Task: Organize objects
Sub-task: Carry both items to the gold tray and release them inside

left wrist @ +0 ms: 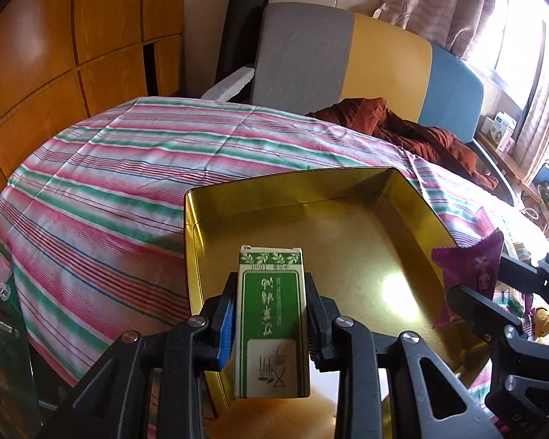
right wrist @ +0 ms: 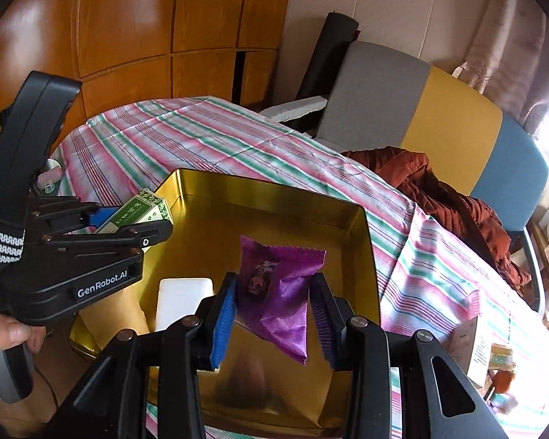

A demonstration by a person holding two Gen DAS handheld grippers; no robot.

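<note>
Left wrist view shows the left gripper (left wrist: 271, 314) clamped on a small green-and-white printed cardboard box (left wrist: 272, 323), held upright over the near left part of an open gold metal tin (left wrist: 399, 186) that sits on the pink-and-green striped cloth (left wrist: 128, 168) covering the table. To its right, the right gripper (right wrist: 274, 311) pinches a crinkled purple foil sachet (right wrist: 280, 292) above the tin's middle. Both hang over the opening, presumably so each item can be dropped straight in (the tin looks like the collecting place). A white rectangular block (right wrist: 181, 301) already lies inside near the left wall. Far behind, a rust-brown quilted jacket (right wrist: 439, 190) lies heaped on a grey, yellow and blue bench (right wrist: 450, 117).
</note>
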